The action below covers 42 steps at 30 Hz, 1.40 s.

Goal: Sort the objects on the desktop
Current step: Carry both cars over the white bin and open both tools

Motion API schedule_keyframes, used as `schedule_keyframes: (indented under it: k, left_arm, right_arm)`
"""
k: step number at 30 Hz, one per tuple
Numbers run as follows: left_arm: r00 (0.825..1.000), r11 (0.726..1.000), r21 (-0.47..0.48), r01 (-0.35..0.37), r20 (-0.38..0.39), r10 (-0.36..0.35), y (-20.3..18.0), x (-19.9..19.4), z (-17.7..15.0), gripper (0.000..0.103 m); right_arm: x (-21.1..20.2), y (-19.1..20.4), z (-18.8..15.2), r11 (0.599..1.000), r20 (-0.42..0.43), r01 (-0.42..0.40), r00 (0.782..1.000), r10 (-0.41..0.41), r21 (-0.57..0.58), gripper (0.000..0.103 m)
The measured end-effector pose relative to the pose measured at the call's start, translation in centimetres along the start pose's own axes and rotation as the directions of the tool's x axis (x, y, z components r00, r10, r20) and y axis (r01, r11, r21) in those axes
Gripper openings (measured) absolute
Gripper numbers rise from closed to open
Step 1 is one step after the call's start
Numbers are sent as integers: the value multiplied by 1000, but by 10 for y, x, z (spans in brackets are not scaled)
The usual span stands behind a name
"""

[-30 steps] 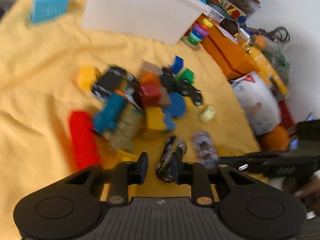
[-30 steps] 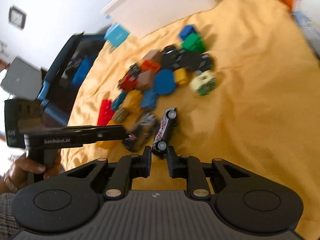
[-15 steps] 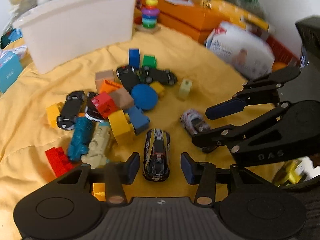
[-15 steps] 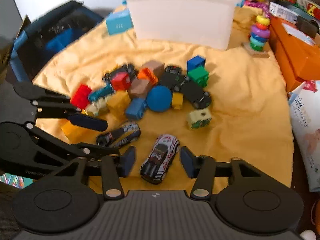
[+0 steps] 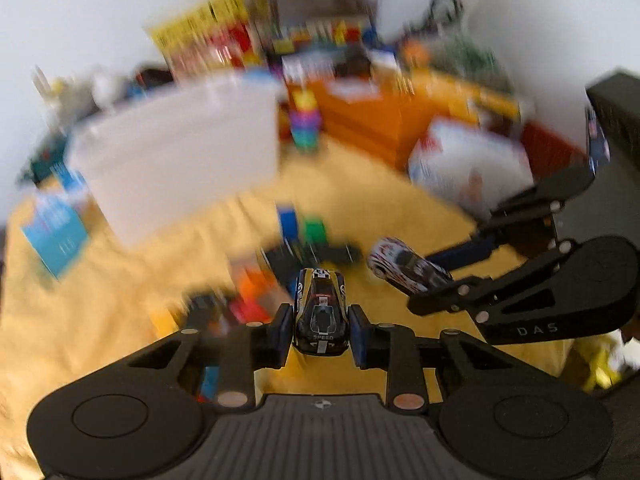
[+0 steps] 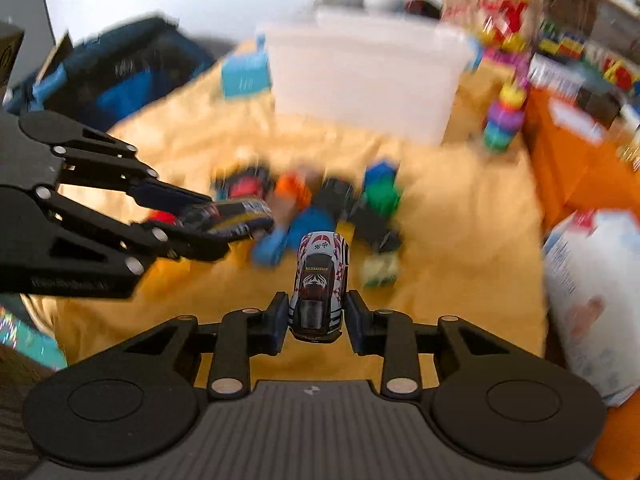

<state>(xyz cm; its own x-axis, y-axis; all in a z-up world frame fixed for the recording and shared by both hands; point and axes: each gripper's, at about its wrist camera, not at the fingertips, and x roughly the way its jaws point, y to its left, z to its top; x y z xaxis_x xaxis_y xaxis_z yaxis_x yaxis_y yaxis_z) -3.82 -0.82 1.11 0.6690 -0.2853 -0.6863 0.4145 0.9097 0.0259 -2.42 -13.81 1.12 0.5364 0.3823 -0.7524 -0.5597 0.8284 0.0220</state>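
Both wrist cameras look steeply down, close, sharing the yellow cloth [image 5: 100,300] and toy pile [image 6: 320,200].

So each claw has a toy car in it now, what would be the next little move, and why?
Probably carry both toward the white bin. The left gripper is closing on the black car and the right gripper on the white and red car, both clear of the yellow cloth, with the bin behind the toy pile.

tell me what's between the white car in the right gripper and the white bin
In the right wrist view, the blurred toy pile on yellow cloth lies between the white car and white bin.
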Motion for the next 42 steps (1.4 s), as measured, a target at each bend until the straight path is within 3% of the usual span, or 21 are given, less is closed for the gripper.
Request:
schedule_keyframes:
  k: [5,13,19,23,26,29,30,36,39,42]
  left_arm:
    - [984,996,8,-92,153,90,26,-18,51,33]
    - [926,967,41,-250,301,226,69,-3,132,33]
    - [925,955,-23,-295,243,291,109,56,158,33]
    - [939,951,-68,-302,152,309,131,101,160,33]
    - [958,958,-102,-268,78,276,140,125,153,34]
    - [965,966,-107,-236,91,246,137,122,149,40]
    - [962,966,-96,-240,112,250,133,116,147,46]
    - [952,976,-77,-203,216,216,113,63,129,51]
    - [965,989,-87,-124,220,140,100,39,102,59]
    - [985,991,-126,-40,161,61,87,29,66,59]
  right_arm:
    - [-12,-15,41,999,130,45,991,-43,-11,34]
    - [-2,-38,130,994,321,104,943,-85,-43,34]
    - [33,-63,188,995,345,94,933,-102,41,34]
    - [71,-72,208,991,300,108,946,-125,74,34]
    - [97,-72,213,986,259,144,952,-160,80,36]
    - [110,-73,210,985,222,152,961,-166,76,38]
    - [107,-73,206,985,224,153,960,-168,81,40]
    - [61,-69,174,989,296,118,945,-140,92,42]
    - [40,-65,151,993,307,77,946,-100,85,56]
    - [30,-59,121,997,293,32,955,-51,67,59]
